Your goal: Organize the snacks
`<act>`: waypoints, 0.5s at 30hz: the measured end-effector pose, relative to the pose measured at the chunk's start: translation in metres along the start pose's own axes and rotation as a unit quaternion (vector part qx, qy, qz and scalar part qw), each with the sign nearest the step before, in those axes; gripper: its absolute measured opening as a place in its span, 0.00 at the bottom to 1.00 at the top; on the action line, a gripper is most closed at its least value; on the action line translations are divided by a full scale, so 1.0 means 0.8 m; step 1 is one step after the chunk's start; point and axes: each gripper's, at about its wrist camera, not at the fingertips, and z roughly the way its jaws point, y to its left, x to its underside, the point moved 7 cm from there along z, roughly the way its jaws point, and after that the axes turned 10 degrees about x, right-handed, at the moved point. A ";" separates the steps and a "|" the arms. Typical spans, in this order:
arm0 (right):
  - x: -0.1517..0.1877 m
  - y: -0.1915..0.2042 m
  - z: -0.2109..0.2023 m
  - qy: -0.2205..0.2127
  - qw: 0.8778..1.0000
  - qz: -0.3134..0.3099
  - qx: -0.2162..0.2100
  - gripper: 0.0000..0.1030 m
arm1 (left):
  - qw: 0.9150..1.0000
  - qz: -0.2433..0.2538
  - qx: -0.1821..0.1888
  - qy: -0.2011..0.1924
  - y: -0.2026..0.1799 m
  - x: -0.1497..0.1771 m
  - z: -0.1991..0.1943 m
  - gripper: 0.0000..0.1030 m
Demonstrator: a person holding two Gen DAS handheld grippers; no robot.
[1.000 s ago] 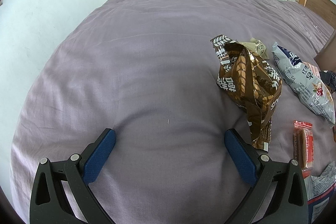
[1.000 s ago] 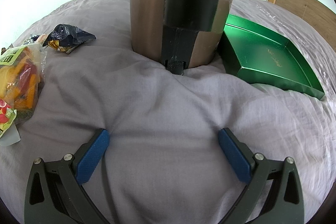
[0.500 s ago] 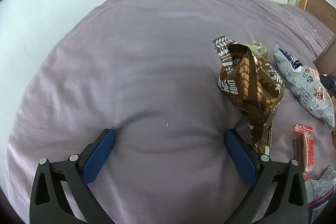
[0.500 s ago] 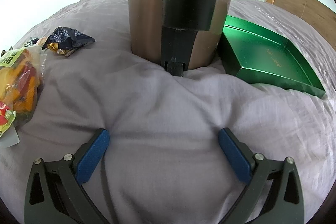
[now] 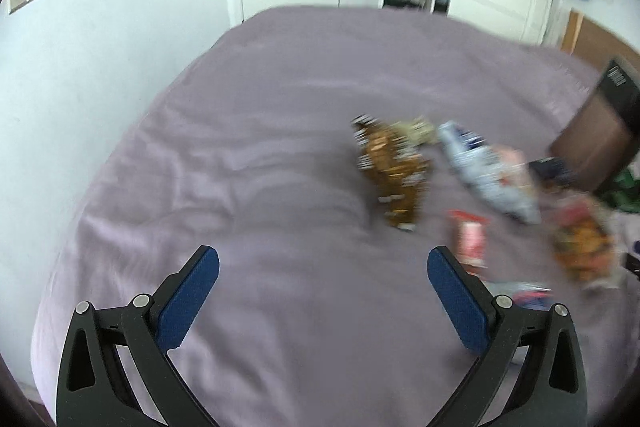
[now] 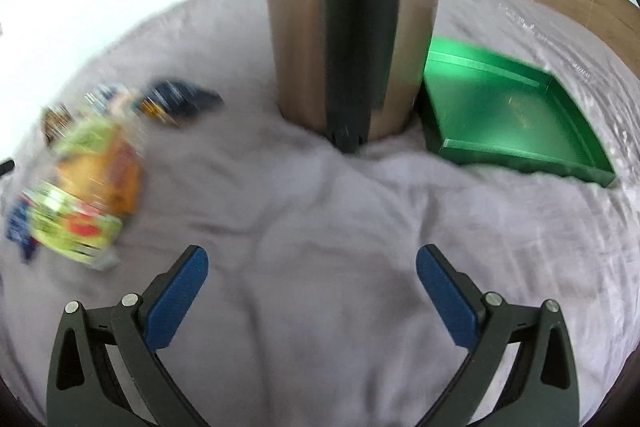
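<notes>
Lilac bedding (image 5: 280,187) carries the scattered snacks: a brown foil packet (image 5: 394,173), a pale blue bag (image 5: 486,173) and a small red wrapper (image 5: 470,241), all apart from the empty green tray (image 6: 516,115) (beside a tall brown canister (image 6: 352,27)). Both the left hand-held gripper (image 5: 323,277) and the right hand-held gripper (image 6: 312,273) hover spread wide, holding nothing, so no packet seems picked yet. Next, I judge, the left must descend onto the brown packet and pinch it.

The left hand-held gripper (image 5: 323,269) has two black angular plastic arms with triangular cut-outs, each tipped with a blue textured pad (image 5: 188,301). Silver screw heads mark the joints behind the pads. The right hand-held gripper (image 6: 312,265) is built alike: black frame, blue pads (image 6: 448,297), silver screws.
</notes>
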 end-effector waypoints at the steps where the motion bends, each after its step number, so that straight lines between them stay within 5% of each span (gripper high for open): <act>1: -0.006 0.002 -0.015 -0.014 1.000 -0.002 0.001 1.00 | 1.000 -0.003 0.016 0.000 -0.012 0.002 -0.011 0.99; 8: -0.034 -0.001 -0.087 -0.061 0.998 0.002 0.003 1.00 | 0.997 0.009 0.069 -0.013 -0.097 0.004 -0.070 0.99; 15: -0.027 0.000 -0.129 -0.063 0.998 0.001 0.001 1.00 | 0.997 0.044 0.068 -0.006 -0.166 0.020 -0.098 0.99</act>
